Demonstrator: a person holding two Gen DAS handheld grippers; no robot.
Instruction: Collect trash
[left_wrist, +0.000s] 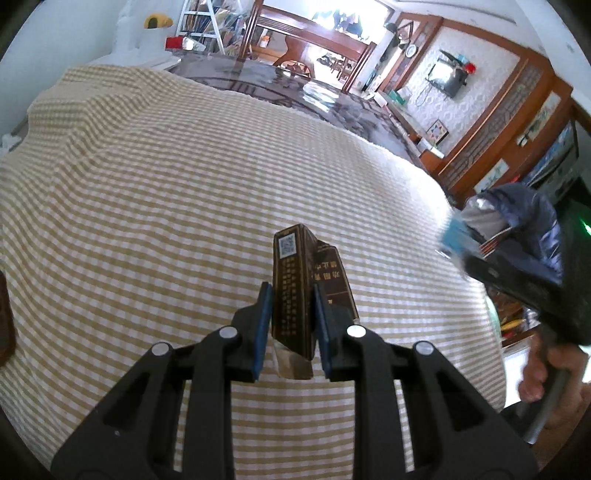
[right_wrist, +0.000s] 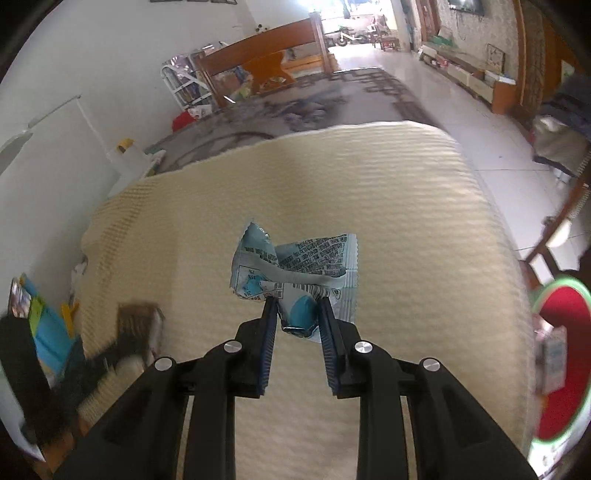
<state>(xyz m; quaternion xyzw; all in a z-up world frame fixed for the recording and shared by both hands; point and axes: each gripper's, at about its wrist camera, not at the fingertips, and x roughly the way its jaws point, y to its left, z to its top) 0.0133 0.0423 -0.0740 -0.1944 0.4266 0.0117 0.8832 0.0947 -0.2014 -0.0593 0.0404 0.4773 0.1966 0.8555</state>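
My left gripper (left_wrist: 291, 295) is shut on a dark brown cigarette pack (left_wrist: 295, 288) with gold print, held upright above the checked tablecloth (left_wrist: 166, 192). My right gripper (right_wrist: 295, 314) is shut on a crumpled light-blue snack wrapper (right_wrist: 295, 266), held above the same cloth (right_wrist: 388, 229). The right gripper also shows at the right edge of the left wrist view (left_wrist: 517, 266), blurred, with the hand that holds it. The left gripper with its brown pack (right_wrist: 136, 325) shows blurred at the lower left of the right wrist view.
A red bin with a green rim (right_wrist: 561, 354) stands beyond the table's right edge. Colourful packets (right_wrist: 40, 321) lie at the far left. A dark patterned rug (right_wrist: 295, 103), wooden furniture (right_wrist: 266, 62) and a wall cabinet (left_wrist: 498, 122) lie beyond the table.
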